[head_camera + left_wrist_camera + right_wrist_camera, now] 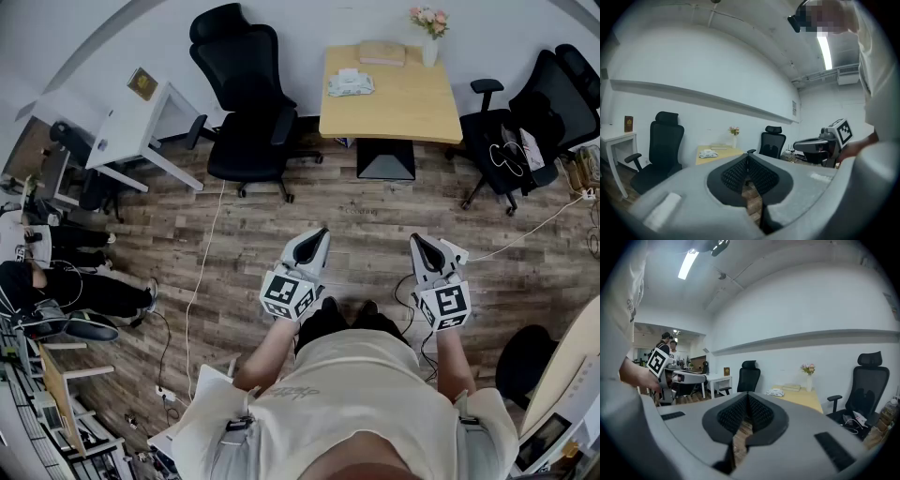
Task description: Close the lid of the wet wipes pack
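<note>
Grey jaws of the left gripper point(317, 242) and the right gripper point(422, 248) were pressed together and held nothing. The wipes pack point(351, 83) lay well apart from them, on the table point(412, 111). The task seemed not yet begun; the next move called for walking to the table.

The pack point(351, 83) lies flat on the bench point(403, 108), close against the bench's left edge and in its far half, a little short of the far left corner. It is a low, soft, oblong packet, pale whitish green, with its long side running roughly along the bench's far edge. A whiter patch sits on its top toward the far side. From this far off, whether the lid stands up or lies shut cannot be told. In the left gripper view the pack point(708, 153) shows as a small pale lump, and likewise in the right gripper view point(776, 392).
</note>
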A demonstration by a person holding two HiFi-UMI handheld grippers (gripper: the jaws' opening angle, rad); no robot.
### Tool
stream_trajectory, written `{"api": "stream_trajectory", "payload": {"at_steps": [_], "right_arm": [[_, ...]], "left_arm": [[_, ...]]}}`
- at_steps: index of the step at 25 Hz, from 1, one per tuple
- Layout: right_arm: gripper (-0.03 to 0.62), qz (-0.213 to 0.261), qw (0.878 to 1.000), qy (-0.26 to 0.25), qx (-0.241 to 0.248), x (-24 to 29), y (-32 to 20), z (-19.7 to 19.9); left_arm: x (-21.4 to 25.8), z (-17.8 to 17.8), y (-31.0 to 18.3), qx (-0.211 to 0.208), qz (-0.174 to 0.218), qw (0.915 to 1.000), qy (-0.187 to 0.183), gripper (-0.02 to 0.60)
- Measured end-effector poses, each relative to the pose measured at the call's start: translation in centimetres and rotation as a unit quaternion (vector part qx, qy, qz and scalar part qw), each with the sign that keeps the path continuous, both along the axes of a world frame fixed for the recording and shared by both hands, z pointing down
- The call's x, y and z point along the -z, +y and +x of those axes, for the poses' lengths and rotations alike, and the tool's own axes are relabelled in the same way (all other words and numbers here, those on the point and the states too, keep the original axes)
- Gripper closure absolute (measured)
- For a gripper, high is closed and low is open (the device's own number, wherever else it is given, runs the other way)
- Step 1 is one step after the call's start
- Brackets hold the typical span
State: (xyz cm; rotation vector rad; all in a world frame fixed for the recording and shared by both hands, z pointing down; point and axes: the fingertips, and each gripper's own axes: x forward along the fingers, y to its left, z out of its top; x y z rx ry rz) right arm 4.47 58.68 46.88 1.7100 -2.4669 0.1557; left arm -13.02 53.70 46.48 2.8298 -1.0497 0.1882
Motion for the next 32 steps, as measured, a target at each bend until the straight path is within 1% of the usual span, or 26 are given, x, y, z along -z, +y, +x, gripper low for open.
{"api": "stream_trajectory", "payload": {"at_steps": [3,6,10,15,17,21,25,28,31,32], "right_arm": [[0.592,-0.002,1.000,-0.007,-0.004,0.0,-1.1,1.2],[0.591,-0.003,1.000,-0.010,-0.002,-0.1,-2.4,1.8],[0.591,-0.015,1.000,-0.009,0.002,-0.7,-4.4,1.8],[0.591,-0.012,1.000,0.003,0.019,-0.7,-7.8,0.7],[0.591,-0.019,1.000,0.010,0.021,-1.1,-9.2,0.0],[0.591,-0.032,0.999,0.022,0.011,-1.1,-12.5,-0.9],[0.591,-0.023,0.999,0.037,-0.003,1.4,-17.4,-1.5],[0.591,-0.017,0.998,0.050,-0.016,2.6,-20.8,-2.0],[0.591,-0.020,0.999,0.033,-0.030,3.0,-23.2,-2.6],[0.591,-0.020,0.999,0.037,-0.034,3.1,-24.0,-2.8]], "left_arm": [[0.0,0.8,-1.1,0.004,-0.011,0.9999,0.009,0.564],[0.3,1.1,-2.4,0.010,-0.011,0.9998,0.013,0.565],[0.4,0.9,-3.9,0.012,-0.013,0.9998,0.008,0.565],[0.0,0.7,-7.2,0.010,-0.005,0.9999,0.002,0.565],[-1.0,0.5,-8.9,0.005,-0.014,0.9999,0.005,0.565],[-1.9,0.1,-12.6,-0.008,-0.024,0.9996,0.012,0.565],[-0.8,-0.5,-17.8,-0.029,-0.014,0.9994,0.013,0.565],[0.0,-0.9,-21.5,-0.046,-0.008,0.9986,0.023,0.565],[0.4,-1.3,-24.8,-0.055,-0.003,0.9981,0.027,0.563],[0.4,-1.5,-25.9,-0.057,-0.001,0.9980,0.028,0.565]]}}
